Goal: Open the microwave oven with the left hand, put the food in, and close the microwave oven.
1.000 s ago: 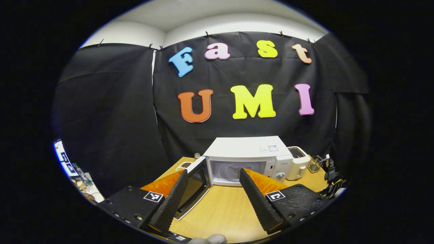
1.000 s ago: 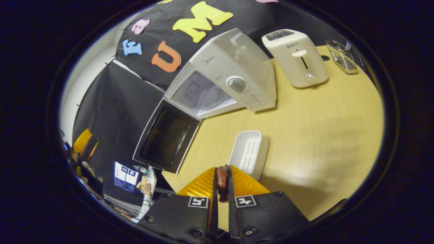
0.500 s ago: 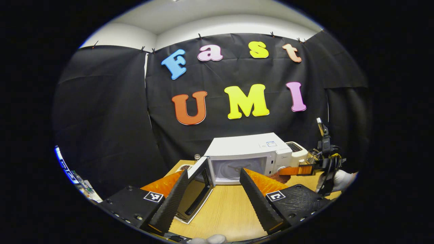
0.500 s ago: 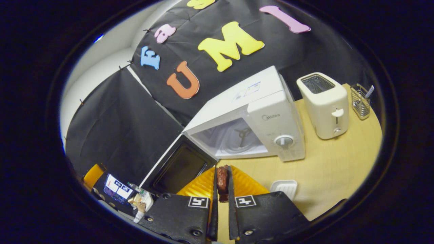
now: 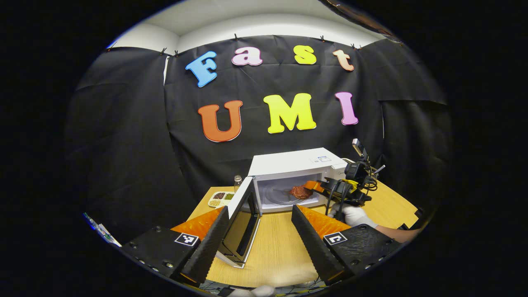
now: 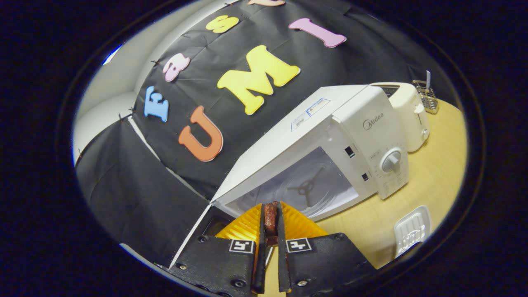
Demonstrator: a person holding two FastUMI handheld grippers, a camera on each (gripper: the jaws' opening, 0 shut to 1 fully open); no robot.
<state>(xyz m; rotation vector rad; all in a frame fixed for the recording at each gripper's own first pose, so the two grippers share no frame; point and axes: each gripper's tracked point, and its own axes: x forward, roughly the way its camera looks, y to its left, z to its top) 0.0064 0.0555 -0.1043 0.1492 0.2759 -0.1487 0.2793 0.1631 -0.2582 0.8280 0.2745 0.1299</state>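
Note:
The white microwave (image 5: 295, 167) (image 6: 330, 136) stands on the wooden table with its door (image 5: 241, 214) swung wide open to the left. Its cavity (image 6: 305, 189) holds a glass turntable. My right gripper (image 6: 270, 214) is shut on a reddish-brown piece of food (image 6: 270, 216). In the left gripper view that food (image 5: 300, 192) hangs at the cavity's mouth, held out by the right gripper (image 5: 317, 186) and a white-gloved hand (image 5: 350, 214). My left gripper (image 5: 258, 231) is open with nothing between its fingers, held back from the microwave above the table's front.
A cream toaster (image 6: 408, 113) stands right of the microwave, with a wire rack (image 6: 425, 97) beyond it. A white ridged tray (image 6: 410, 231) lies on the table (image 6: 437, 173). A divided dish of grains (image 5: 220, 199) and a small jar (image 5: 237, 181) sit left of the microwave.
The right gripper has carried the food leftwards and forwards up to the open cavity. The left gripper has drawn back and away, so the microwave looks smaller and the door's full swing shows.

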